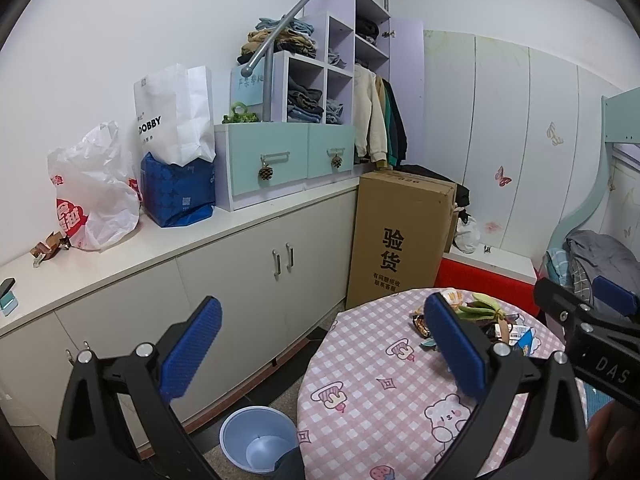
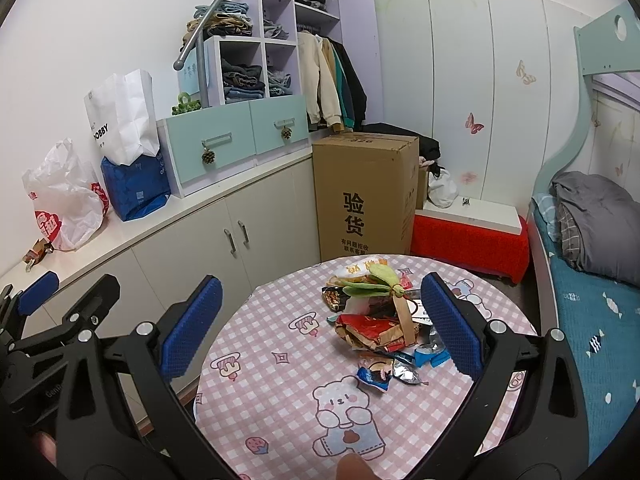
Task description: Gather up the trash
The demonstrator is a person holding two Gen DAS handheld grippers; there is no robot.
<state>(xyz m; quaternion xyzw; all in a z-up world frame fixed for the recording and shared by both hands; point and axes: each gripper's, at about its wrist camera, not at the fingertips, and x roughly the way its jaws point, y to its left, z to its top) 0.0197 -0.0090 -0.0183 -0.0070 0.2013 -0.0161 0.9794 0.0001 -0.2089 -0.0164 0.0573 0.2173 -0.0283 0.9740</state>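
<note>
Crinkly wrappers (image 2: 376,332) lie heaped on my counter (image 2: 280,380), beyond the bear print. Both my right tool (image 2: 316,328) and left tool (image 1: 320,344) hang spread, gripping nothing. I'd pinch one wrapper's loose edge. Left of the counter, the blue bin (image 1: 259,438) looks empty, I think.

Right gripper (image 2: 320,324) hangs wide open over the pink checked tabletop (image 2: 280,396), empty, with the wrapper pile (image 2: 376,328) heaped between its blue fingers (image 2: 452,324), toward the far side.
</note>
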